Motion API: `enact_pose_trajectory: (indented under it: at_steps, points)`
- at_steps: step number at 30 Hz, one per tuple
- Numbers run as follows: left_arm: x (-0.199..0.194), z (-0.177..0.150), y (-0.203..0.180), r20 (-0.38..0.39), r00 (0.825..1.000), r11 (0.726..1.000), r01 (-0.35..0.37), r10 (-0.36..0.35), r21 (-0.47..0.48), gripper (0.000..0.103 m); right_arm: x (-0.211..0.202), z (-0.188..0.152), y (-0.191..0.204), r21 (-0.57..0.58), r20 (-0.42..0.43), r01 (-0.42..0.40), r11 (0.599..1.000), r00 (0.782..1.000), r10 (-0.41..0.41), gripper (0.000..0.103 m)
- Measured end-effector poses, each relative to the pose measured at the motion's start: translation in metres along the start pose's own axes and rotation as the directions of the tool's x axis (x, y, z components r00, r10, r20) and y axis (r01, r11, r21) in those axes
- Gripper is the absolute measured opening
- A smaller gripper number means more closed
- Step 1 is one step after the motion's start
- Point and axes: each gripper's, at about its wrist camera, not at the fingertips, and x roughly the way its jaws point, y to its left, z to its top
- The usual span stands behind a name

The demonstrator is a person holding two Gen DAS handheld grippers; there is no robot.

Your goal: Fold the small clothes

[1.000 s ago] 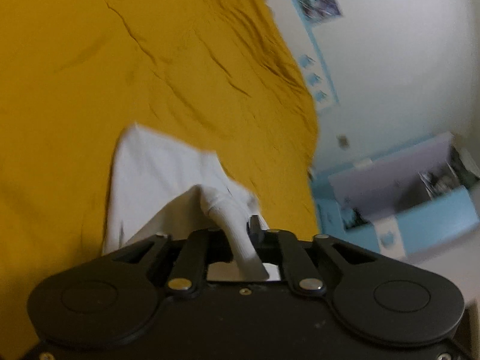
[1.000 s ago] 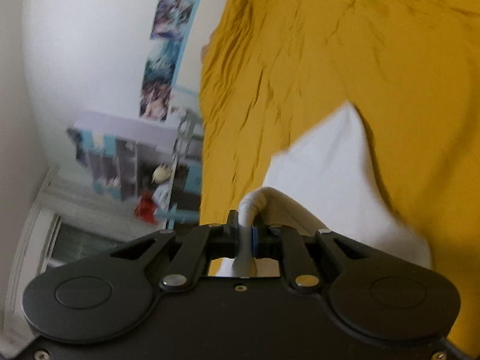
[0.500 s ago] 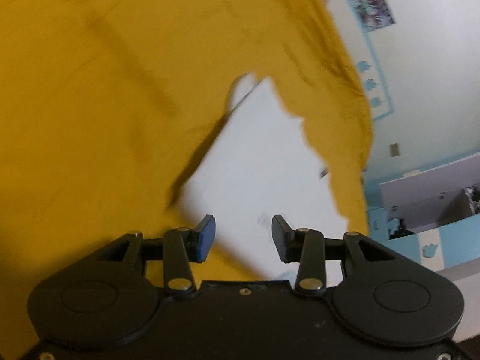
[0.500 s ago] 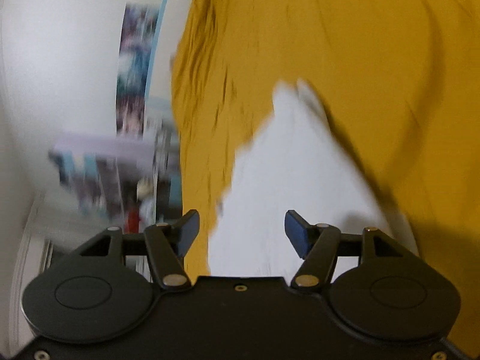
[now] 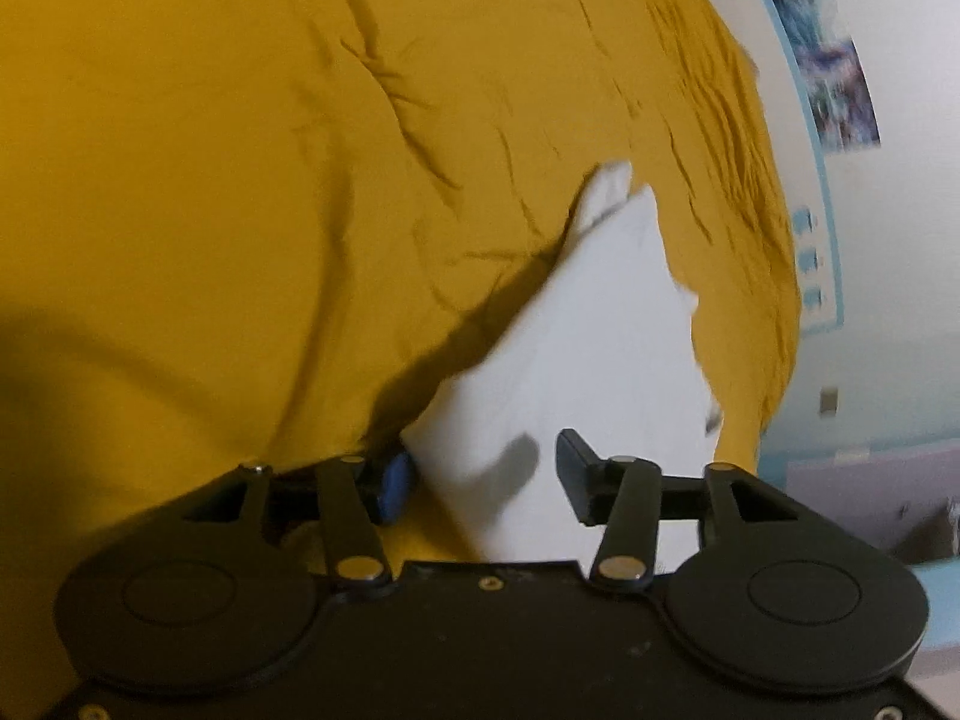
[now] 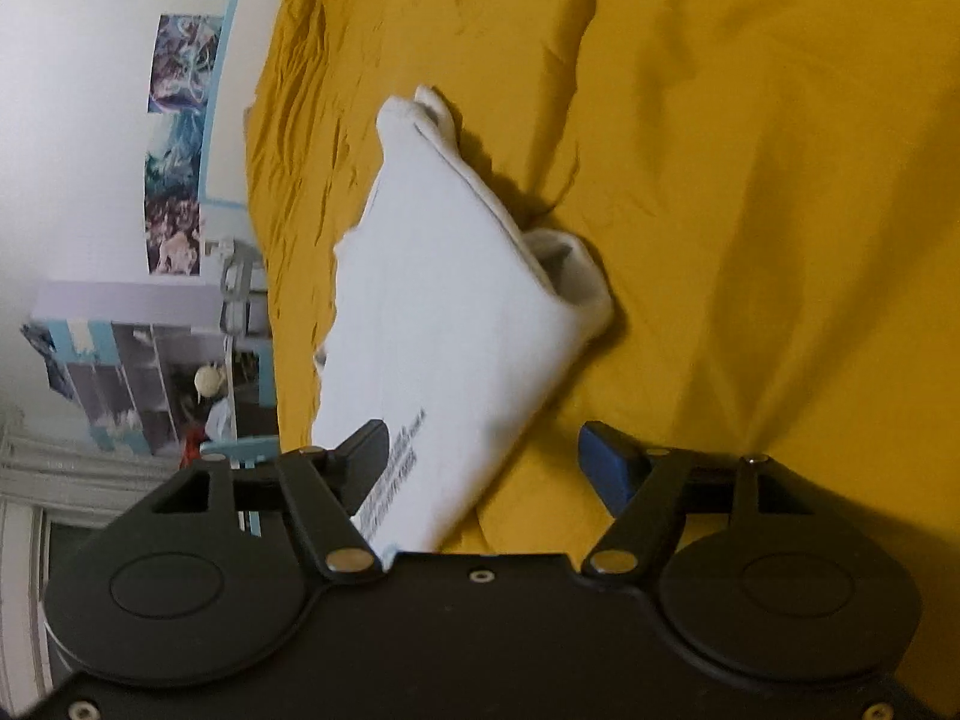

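My left gripper [image 5: 483, 474] hangs low over the bed with its jaws opening, and the near end of the white garment [image 5: 576, 360] lies in the gap between the fingers; neither pad presses on it, so it is released and rests on the mustard-yellow bedspread [image 5: 240, 180]. From this side the garment runs away from me as a long folded shape, narrowing to a point with a small rolled bit of cloth at the far tip, and it throws a dark shadow on the spread along its left edge. My right gripper [image 6: 483, 456] is also opening, its jaws wide apart. Its left finger sits over the printed near edge of the garment [image 6: 444, 324], and its blue-padded right finger [image 6: 606, 468] is over bare bedspread [image 6: 750, 180], so I grip nothing here either. In this view the garment lies flat and folded, with lines of small dark print near my fingers and a rolled, open cuff bulging at its right edge. The bedspread is creased all around. Beyond the bed's edge stands a white wall with posters [image 6: 177, 144] and a shelf unit [image 6: 138, 360] below them.
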Motion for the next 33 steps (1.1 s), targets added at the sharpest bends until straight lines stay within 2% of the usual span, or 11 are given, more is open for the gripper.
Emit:
enact_pose_trajectory:
  at_steps: [3,5,6,7,9,17,23,26,28,31,33]
  points:
    - [0.011,0.002,-0.008,0.009,1.0,1.0,0.02,-0.02,-0.01,0.048,0.015,0.004,0.005,0.022,0.038,0.006,1.0,0.999,-0.006,0.072]
    - [0.013,0.003,-0.01,-0.001,1.0,0.999,0.015,-0.015,-0.03,0.007,0.022,0.003,0.013,0.022,0.067,0.039,0.999,0.997,-0.041,0.05]
    - [0.016,0.004,-0.011,-0.008,1.0,0.998,0.03,-0.03,-0.055,0.007,0.022,0.007,0.012,0.019,0.063,0.06,0.998,0.996,-0.061,0.022]
    - [0.012,0.004,-0.01,-0.006,0.999,0.996,0.046,-0.047,-0.077,0.006,0.024,0.011,0.016,0.01,0.058,0.08,0.997,0.995,-0.081,0.008]
    - [0.0,0.004,-0.015,0.005,0.995,0.992,0.101,-0.101,-0.07,0.006,0.02,0.017,0.026,-0.008,0.079,0.104,0.995,0.991,-0.103,0.007]
    - [-0.085,-0.051,-0.022,-0.008,0.979,0.976,0.206,-0.206,0.064,0.006,-0.045,0.004,0.059,-0.144,0.093,0.013,0.989,0.996,0.001,0.006]
    - [-0.105,-0.098,0.054,-0.095,0.994,0.996,0.057,-0.051,0.069,0.012,-0.075,-0.013,-0.017,-0.126,0.027,0.148,0.981,0.989,-0.145,0.01]
    - [-0.141,-0.099,0.058,-0.064,0.996,0.991,0.069,-0.062,0.117,0.018,-0.098,-0.008,-0.056,-0.016,0.023,0.042,0.999,0.999,-0.042,0.009]
    - [-0.166,-0.096,0.047,0.004,1.0,0.976,0.019,-0.02,0.217,0.023,-0.122,-0.002,-0.057,-0.014,0.068,0.027,1.0,0.997,-0.026,0.026]
    - [-0.18,-0.082,0.026,0.096,0.995,0.934,-0.048,0.014,0.354,0.031,-0.145,0.007,-0.036,-0.166,0.159,0.101,0.981,0.984,-0.074,0.054]
    - [-0.171,-0.077,0.013,0.112,0.994,0.912,-0.054,0.009,0.406,0.032,-0.144,0.011,-0.019,-0.259,0.181,0.142,0.956,0.979,-0.097,0.056]
